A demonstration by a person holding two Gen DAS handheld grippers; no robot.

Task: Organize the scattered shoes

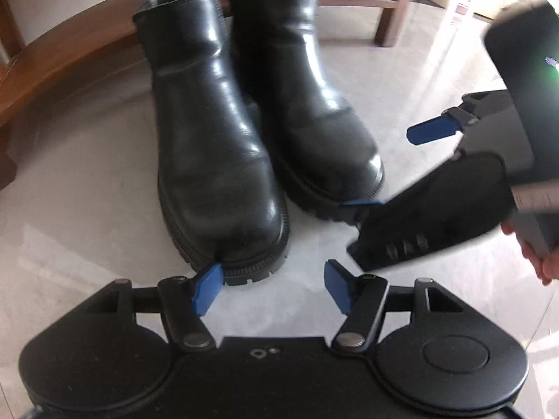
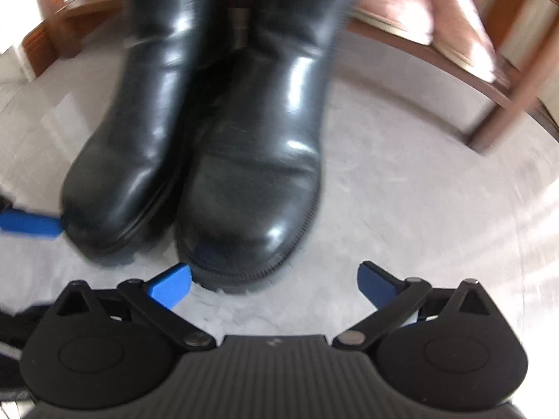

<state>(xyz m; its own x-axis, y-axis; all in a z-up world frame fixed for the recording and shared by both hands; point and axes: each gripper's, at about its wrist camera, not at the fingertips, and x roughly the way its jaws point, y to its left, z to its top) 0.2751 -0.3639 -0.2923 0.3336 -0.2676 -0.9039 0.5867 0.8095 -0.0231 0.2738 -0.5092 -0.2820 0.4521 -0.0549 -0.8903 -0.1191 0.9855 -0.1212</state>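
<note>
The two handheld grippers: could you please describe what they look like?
Both are matte black. The left gripper and right gripper each have two blue fingers on black linkage bars with silver pivot pins, mounted over rounded disc-shaped housings. The right's centre panel is ribbed. A green light glows on the right's body in the left wrist view.

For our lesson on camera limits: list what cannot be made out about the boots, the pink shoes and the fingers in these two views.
- Boot tops: cut off by the upper edge in both views, so the openings are unseen.
- Boot heels: hidden behind the boots' own shafts.
- Pink shoes: motion-blurred in the right view, cropped in the left; type unclear.
- Right gripper: blurred in the left view; whether its lower finger touches the sole is unclear.
</note>
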